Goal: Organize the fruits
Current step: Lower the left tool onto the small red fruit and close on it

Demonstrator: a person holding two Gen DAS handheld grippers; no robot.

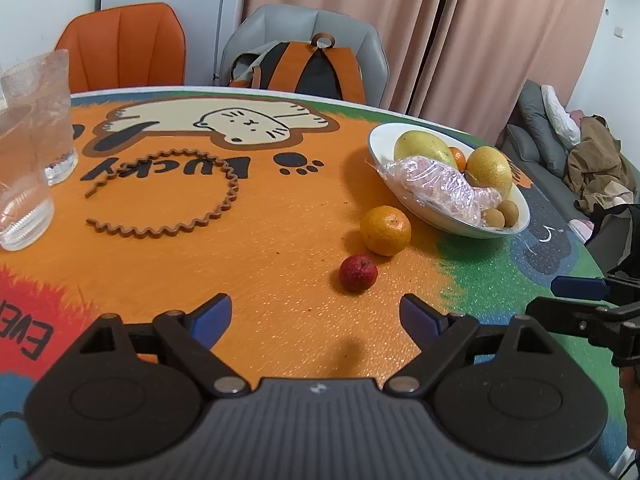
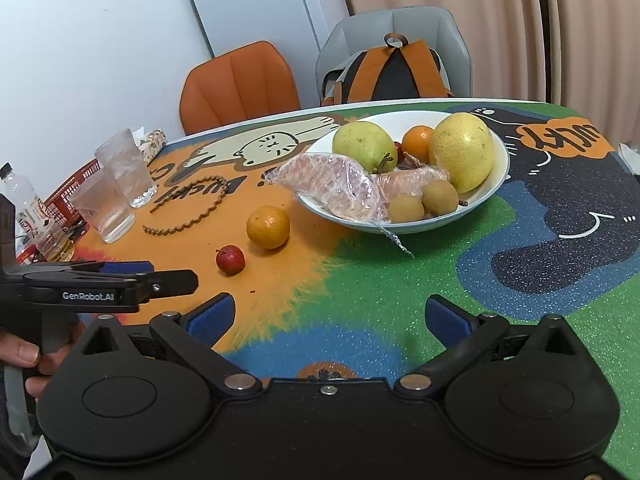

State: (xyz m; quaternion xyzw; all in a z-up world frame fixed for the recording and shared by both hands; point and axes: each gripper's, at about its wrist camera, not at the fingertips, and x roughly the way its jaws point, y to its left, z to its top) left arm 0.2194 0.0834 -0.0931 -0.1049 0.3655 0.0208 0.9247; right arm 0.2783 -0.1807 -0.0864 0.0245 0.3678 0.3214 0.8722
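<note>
Both fingers empty, two fruits loose on the desk (image 2: 400, 280).
My left fingers (image 1: 316, 316) and right fingers (image 2: 332, 320) gape wide, nothing gripped; ahead lie red fruit (image 1: 358, 272), then orange (image 1: 385, 230), beside the bowl (image 1: 516, 200) they likely belong in.

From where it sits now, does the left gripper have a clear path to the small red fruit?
Probably yes: the left gripper is open, and only bare tablecloth lies between it and the small red fruit.
</note>
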